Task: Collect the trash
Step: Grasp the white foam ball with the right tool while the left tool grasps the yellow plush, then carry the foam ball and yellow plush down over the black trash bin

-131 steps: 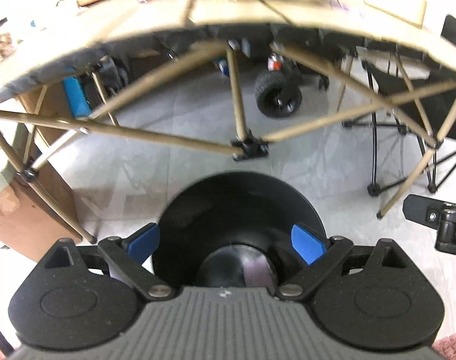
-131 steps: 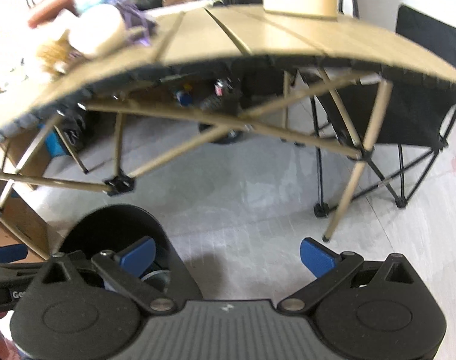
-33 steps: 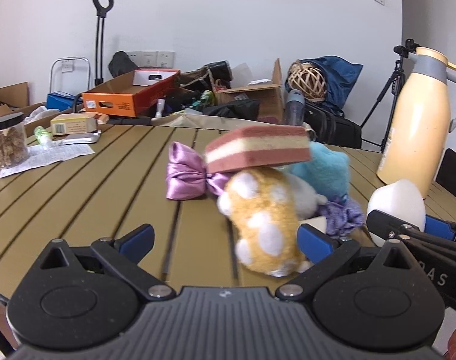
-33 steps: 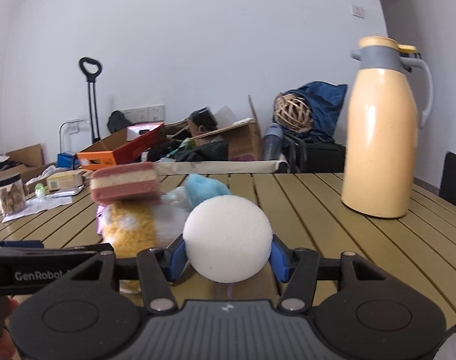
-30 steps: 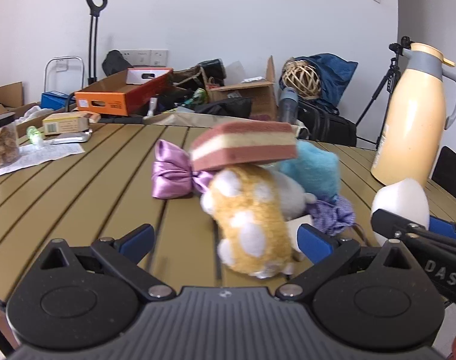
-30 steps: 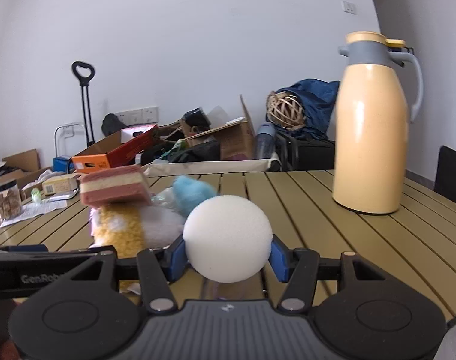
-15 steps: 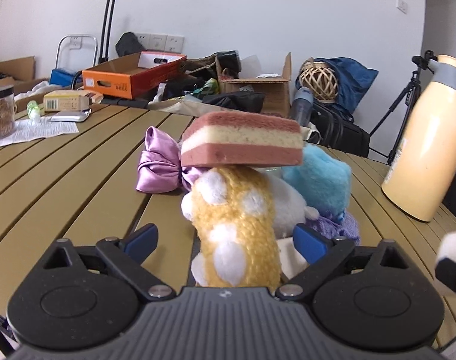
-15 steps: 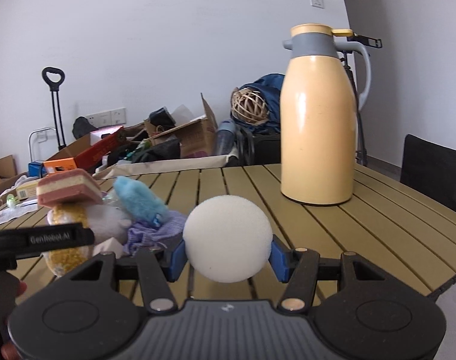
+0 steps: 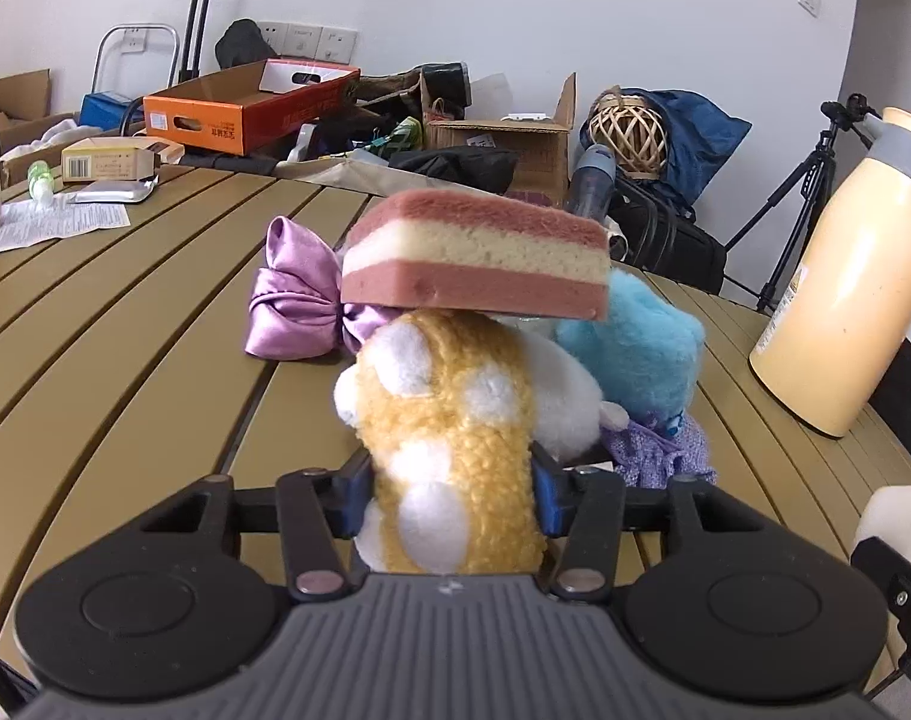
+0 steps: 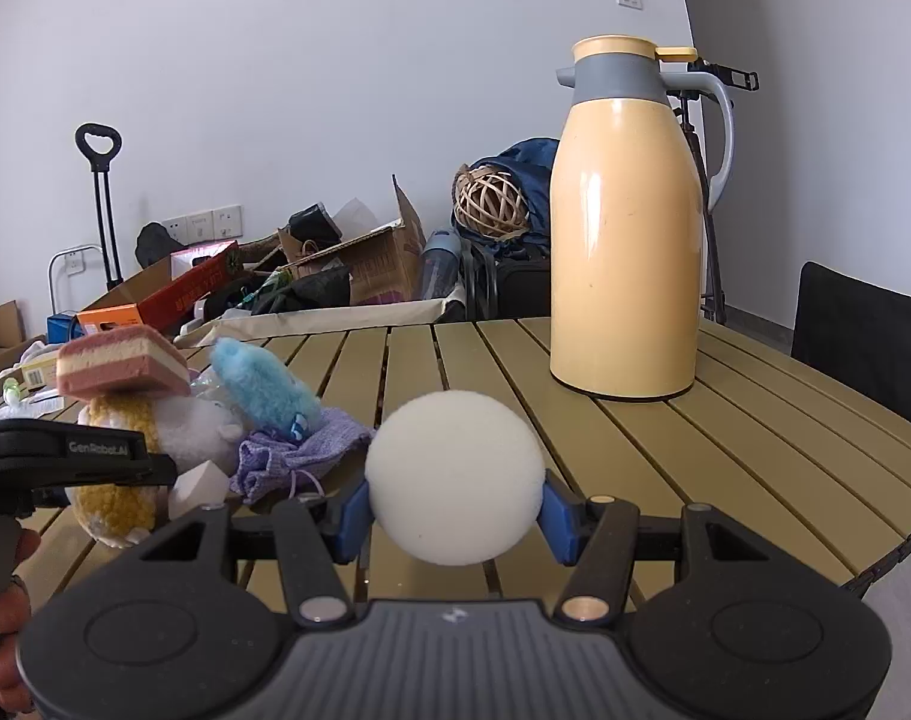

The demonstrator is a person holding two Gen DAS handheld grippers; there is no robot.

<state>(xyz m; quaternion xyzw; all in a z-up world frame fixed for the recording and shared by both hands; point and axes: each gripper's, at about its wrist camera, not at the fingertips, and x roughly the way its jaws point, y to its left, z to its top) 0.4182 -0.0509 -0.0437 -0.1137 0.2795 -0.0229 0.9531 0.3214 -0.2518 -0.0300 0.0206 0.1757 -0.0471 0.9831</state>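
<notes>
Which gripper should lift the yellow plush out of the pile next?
Left gripper: its jaws have just closed onto the yellow plush. Right gripper is occupied by the white foam ball.

Cluttered storeroom-like workspace — slatted table [image 9: 125, 324], cardboard boxes [image 9: 503, 144], tripod [image 9: 809, 192] along wall.

1. A fuzzy knitted plush toy [image 9: 449, 462] is showing yellow with white spots.
2. A rectangular foam sponge [image 9: 479, 264] is displaying pink, cream, pink bands.
3. A round foam ball [image 10: 454, 477] is appearing plain white.
4. A slatted wooden table [image 10: 695, 456] is looking olive-tan.
</notes>
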